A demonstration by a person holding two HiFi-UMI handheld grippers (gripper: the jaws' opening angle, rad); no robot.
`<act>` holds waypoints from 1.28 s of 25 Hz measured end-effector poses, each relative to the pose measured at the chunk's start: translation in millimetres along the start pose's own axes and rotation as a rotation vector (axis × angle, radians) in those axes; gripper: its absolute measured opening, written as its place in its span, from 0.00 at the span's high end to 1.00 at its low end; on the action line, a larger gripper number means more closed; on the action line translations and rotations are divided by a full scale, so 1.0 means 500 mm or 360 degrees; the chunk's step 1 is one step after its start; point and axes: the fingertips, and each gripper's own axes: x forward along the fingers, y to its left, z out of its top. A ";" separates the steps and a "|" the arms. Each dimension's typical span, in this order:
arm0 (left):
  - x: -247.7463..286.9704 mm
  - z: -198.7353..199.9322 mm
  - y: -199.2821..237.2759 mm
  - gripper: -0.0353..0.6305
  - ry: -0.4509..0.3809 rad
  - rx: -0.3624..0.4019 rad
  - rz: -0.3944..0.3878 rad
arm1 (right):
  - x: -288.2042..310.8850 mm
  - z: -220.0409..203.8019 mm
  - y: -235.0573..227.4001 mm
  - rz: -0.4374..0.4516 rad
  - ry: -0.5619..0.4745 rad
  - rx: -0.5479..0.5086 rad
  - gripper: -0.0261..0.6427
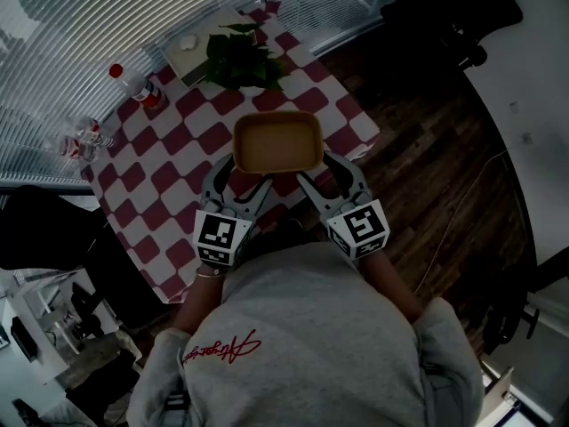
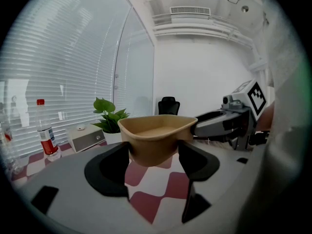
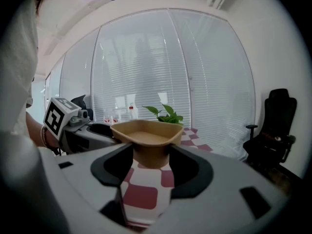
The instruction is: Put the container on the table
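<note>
Nearest the person, the left gripper [image 1: 240, 178] and right gripper [image 1: 324, 174] each clamp a near corner of the tan container [image 1: 277, 141], which is apparently held just above the checkered table [image 1: 178, 154], so lowering and releasing remain.

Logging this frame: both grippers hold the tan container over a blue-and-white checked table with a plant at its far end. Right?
The table is checked red and white, not blue, as the head view shows. The rest stands: left gripper and right gripper hold the tan container over it, plant at its far end.
</note>
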 end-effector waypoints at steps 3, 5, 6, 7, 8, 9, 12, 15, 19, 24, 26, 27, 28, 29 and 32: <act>0.003 -0.007 0.001 0.48 0.0020 0.0007 0.0001 | 0.004 -0.008 -0.001 0.0003 0.0013 0.0002 0.61; 0.005 -0.015 0.003 0.48 0.0036 0.0004 0.0001 | 0.007 -0.013 0.000 0.0006 0.0025 -0.0001 0.61; 0.005 -0.018 0.003 0.48 0.0043 0.0001 0.0001 | 0.008 -0.016 0.000 0.0008 0.0032 -0.0002 0.61; 0.005 -0.021 0.004 0.48 0.0048 -0.0002 0.0001 | 0.010 -0.019 0.001 0.0009 0.0038 -0.0002 0.61; 0.006 -0.024 0.005 0.48 0.0053 -0.0004 0.0001 | 0.011 -0.021 0.001 0.0010 0.0044 -0.0003 0.61; 0.007 -0.026 0.005 0.48 0.0057 -0.0005 0.0001 | 0.012 -0.023 0.000 0.0010 0.0048 -0.0005 0.61; 0.009 -0.034 0.006 0.48 0.0072 -0.0007 0.0000 | 0.014 -0.030 0.001 0.0011 0.0062 -0.0011 0.61; 0.010 -0.040 0.007 0.48 0.0084 -0.0008 0.0002 | 0.017 -0.035 0.001 0.0011 0.0075 -0.0013 0.61; 0.013 -0.048 0.008 0.48 0.0100 -0.0002 0.0006 | 0.021 -0.043 0.001 0.0012 0.0093 -0.0017 0.61; 0.017 -0.061 0.010 0.48 0.0126 -0.0002 0.0004 | 0.025 -0.054 0.000 0.0011 0.0124 -0.0024 0.61; 0.018 -0.064 0.010 0.48 0.0127 -0.0008 0.0003 | 0.026 -0.056 0.001 0.0010 0.0131 -0.0024 0.62; 0.019 -0.066 0.010 0.48 0.0127 -0.0011 0.0002 | 0.027 -0.058 0.000 0.0010 0.0135 -0.0024 0.62; 0.020 -0.067 0.010 0.48 0.0129 -0.0013 0.0002 | 0.027 -0.060 -0.001 0.0009 0.0140 -0.0025 0.62; 0.022 -0.069 0.011 0.48 0.0132 -0.0015 0.0001 | 0.029 -0.062 -0.002 0.0008 0.0145 -0.0026 0.62; 0.027 -0.075 0.013 0.48 0.0144 -0.0012 0.0003 | 0.033 -0.067 -0.005 0.0005 0.0160 -0.0027 0.62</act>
